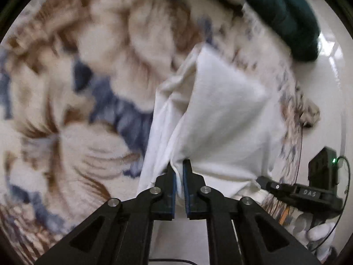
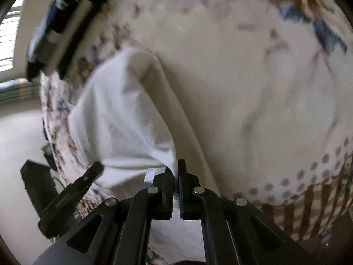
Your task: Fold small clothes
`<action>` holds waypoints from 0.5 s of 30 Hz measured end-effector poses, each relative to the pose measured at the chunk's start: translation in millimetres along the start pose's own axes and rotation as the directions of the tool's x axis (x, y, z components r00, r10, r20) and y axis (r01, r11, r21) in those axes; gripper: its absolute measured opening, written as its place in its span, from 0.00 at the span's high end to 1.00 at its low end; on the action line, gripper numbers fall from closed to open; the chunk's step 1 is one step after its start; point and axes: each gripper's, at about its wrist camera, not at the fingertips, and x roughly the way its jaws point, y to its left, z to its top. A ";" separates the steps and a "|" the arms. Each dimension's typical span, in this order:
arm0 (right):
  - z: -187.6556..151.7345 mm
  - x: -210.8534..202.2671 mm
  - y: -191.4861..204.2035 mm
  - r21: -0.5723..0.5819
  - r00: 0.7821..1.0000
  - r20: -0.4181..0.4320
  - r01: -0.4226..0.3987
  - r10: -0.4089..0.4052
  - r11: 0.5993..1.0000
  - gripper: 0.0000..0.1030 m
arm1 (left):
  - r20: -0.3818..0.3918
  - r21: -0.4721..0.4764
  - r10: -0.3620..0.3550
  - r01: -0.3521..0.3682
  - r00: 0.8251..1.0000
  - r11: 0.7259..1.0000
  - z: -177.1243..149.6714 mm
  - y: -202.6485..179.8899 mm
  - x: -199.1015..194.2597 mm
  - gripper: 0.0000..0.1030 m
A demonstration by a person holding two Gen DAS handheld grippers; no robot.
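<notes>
A small white garment hangs lifted above a patterned blanket. My left gripper is shut on its near edge, with cloth bunched between the jaws. In the right wrist view the same white garment drapes down to the left, and my right gripper is shut on another edge of it. The right gripper also shows in the left wrist view, low at the right. The left gripper shows in the right wrist view, low at the left. Both views are blurred.
The cream blanket with brown and blue patterns covers the surface under the garment. A dark green cloth lies at the far right edge. A stack of folded clothes sits at the upper left. Pale floor lies beyond the blanket's edge.
</notes>
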 end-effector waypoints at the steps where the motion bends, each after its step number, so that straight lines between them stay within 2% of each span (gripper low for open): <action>1: 2.1 7.3 -2.0 -0.001 0.999 -0.028 0.019 -0.020 1.000 0.97 | -0.008 -0.018 -0.016 0.015 1.000 1.000 1.8 2.6 -0.1 0.92; 2: 3.6 9.7 -3.0 -0.007 0.999 -0.038 0.030 -0.030 1.000 0.90 | -0.011 -0.022 -0.030 0.029 0.999 0.999 3.3 2.3 -3.4 0.92; 3: 4.9 7.9 -2.6 -0.015 0.998 -0.036 0.048 -0.049 0.999 0.76 | -0.011 -0.016 -0.038 0.038 0.999 0.999 5.1 0.0 -9.7 0.85; 4: 5.6 2.7 -0.9 -0.027 0.997 -0.020 0.075 -0.075 0.997 0.68 | 0.011 -0.002 -0.019 0.019 1.000 1.000 6.8 -4.6 -22.9 0.80; 5: 5.8 -8.2 2.2 -0.043 0.994 0.018 0.108 -0.107 0.993 0.61 | 0.038 0.011 -0.006 0.006 0.999 1.000 7.1 -7.6 -32.5 0.79; 8: 6.4 -40.7 15.3 -0.069 0.981 0.144 0.144 -0.133 0.987 0.61 | 0.147 0.071 0.010 -0.021 0.989 0.997 16.2 -25.9 -63.6 0.77; 9: 7.1 -51.2 22.8 -0.085 0.973 0.192 0.144 -0.126 0.986 0.61 | 0.189 0.106 -0.005 -0.016 0.982 0.994 24.1 -34.9 -69.4 0.73; 10: 10.2 -59.9 34.0 -0.115 0.967 0.236 0.126 -0.096 0.985 0.61 | 0.213 0.131 -0.007 -0.021 0.977 0.991 32.5 -39.0 -68.2 0.61; 11: 13.4 -63.3 43.5 -0.150 0.963 0.262 0.103 -0.061 0.983 0.61 | 0.233 0.153 -0.003 -0.034 0.973 0.988 43.0 -42.7 -62.9 0.54; 12: 20.1 -61.8 56.4 -0.200 0.962 0.274 0.067 -0.010 0.978 0.61 | 0.247 0.166 -0.005 -0.037 0.969 0.985 51.7 -45.5 -56.7 0.47; 13: 26.2 -57.0 63.8 -0.224 0.963 0.269 0.047 0.015 0.973 0.61 | 0.254 0.172 0.001 -0.046 0.967 0.984 62.7 -46.1 -46.7 0.47; 15: 43.4 -40.1 78.3 -0.240 0.965 0.259 0.018 0.047 0.971 0.61 | 0.236 0.171 0.061 -0.103 0.970 0.980 83.9 -40.7 -20.9 0.47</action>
